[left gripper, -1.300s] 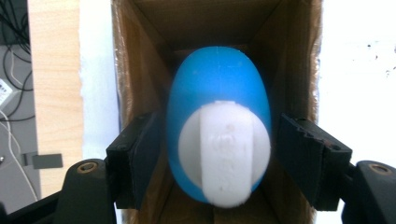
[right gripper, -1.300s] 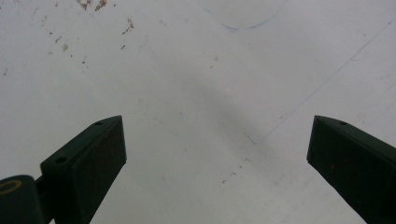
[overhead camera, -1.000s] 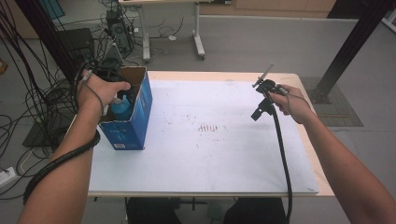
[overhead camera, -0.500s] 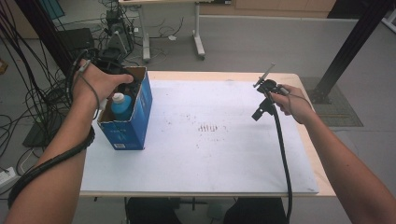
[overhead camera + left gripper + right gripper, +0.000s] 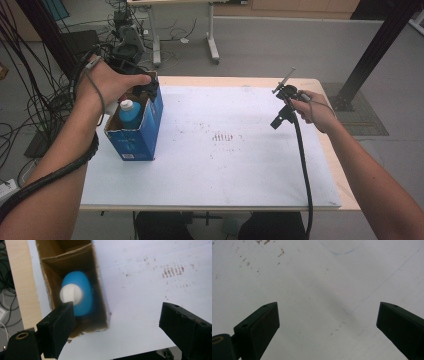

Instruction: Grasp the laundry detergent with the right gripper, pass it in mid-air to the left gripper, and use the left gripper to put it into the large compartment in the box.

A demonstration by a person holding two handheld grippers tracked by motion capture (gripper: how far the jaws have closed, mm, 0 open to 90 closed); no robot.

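Note:
A blue cardboard box (image 5: 131,142) stands open-topped at the table's left side. Inside it stands a blue bottle (image 5: 129,114) with a white cap (image 5: 71,293). My left gripper (image 5: 148,88) hovers over the far end of the box, open, with nothing between its jaws. In the left gripper view the bottle (image 5: 80,296) lies just beyond the left jaw, inside the box (image 5: 101,302). My right gripper (image 5: 278,119) is held above the table's right side, pointing down. It is open (image 5: 327,325) over bare white sheet.
A white sheet (image 5: 220,170) covers the table, with brown stain marks (image 5: 222,136) near the middle. Cables (image 5: 35,105) hang and lie on the floor at the left. A black post (image 5: 372,55) stands at the back right.
My left hand has drawn its gripper up and toward the far end of the box, leaving the bottle inside. The right gripper has stayed put.

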